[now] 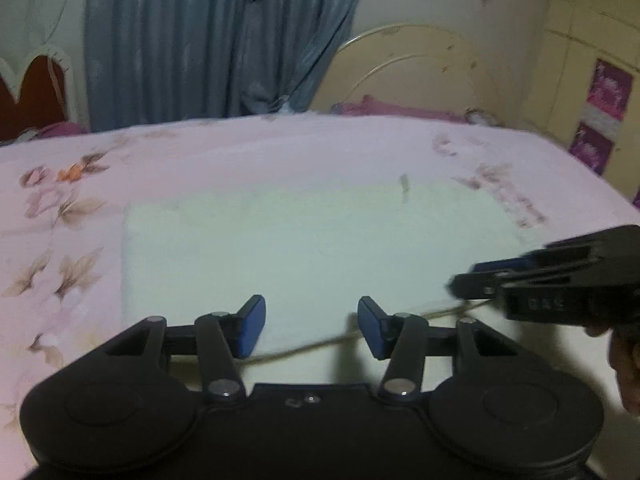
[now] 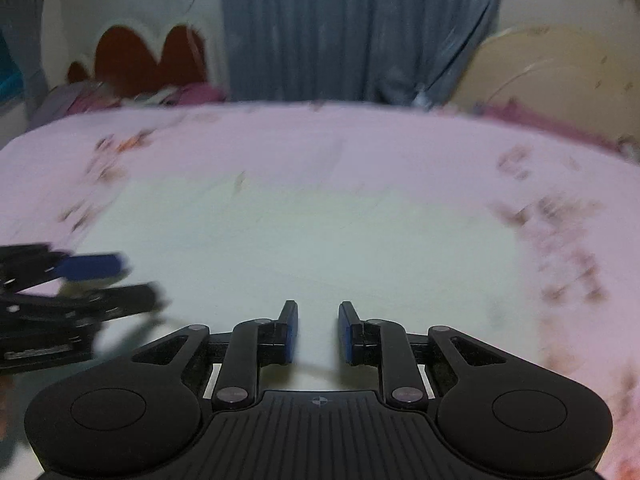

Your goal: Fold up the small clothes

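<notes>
While both grippers hover spread, left gripper (image 1: 311, 326), right gripper (image 2: 318, 332), pale cloth (image 1: 304, 240) lies flat, long axis left-right

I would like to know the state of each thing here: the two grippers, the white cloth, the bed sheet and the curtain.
left gripper: open, holding nothing, above the near edge of the cloth.
right gripper: open, holding nothing, over the cloth.
white cloth: lying flat on the bed, spread as a rectangle.
pink floral bed sheet: spread smooth under the cloth.
blue curtain: hanging closed behind the bed.
</notes>
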